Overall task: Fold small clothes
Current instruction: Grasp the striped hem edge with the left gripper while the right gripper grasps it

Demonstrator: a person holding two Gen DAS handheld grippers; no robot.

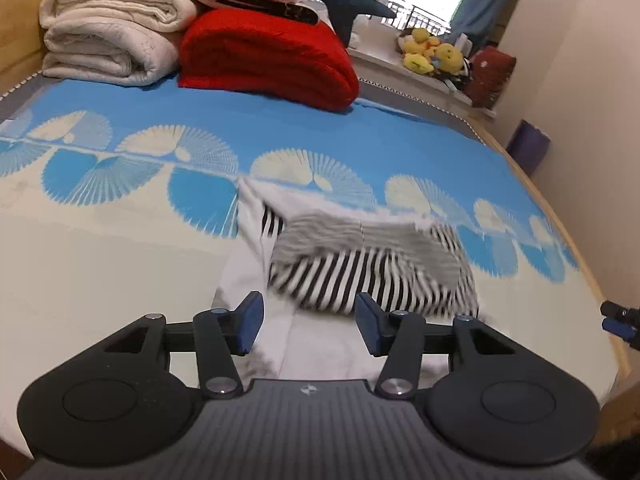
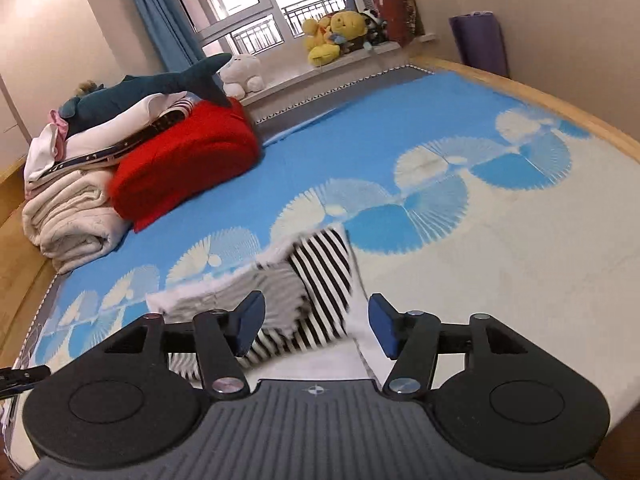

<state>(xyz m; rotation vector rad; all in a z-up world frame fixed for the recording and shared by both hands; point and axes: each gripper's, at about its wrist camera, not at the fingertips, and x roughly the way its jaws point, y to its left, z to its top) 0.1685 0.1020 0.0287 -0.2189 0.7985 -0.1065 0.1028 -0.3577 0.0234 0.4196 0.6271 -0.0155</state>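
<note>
Left gripper [image 1: 306,322] hangs above the bed with its blue pads spread apart and nothing pinched between them, and the right gripper [image 2: 316,326] matches it, jaws parted and empty over the same spot. Below both lies the striped garment [image 1: 372,268], black and white bands folded over a plain white part, resting on the blue-and-cream bedspread [image 1: 100,272] near its middle, touching neither gripper. The cloth is smeared with blur, so its edges and folds are hard to read, and its near end is hidden behind the gripper bodies.
</note>
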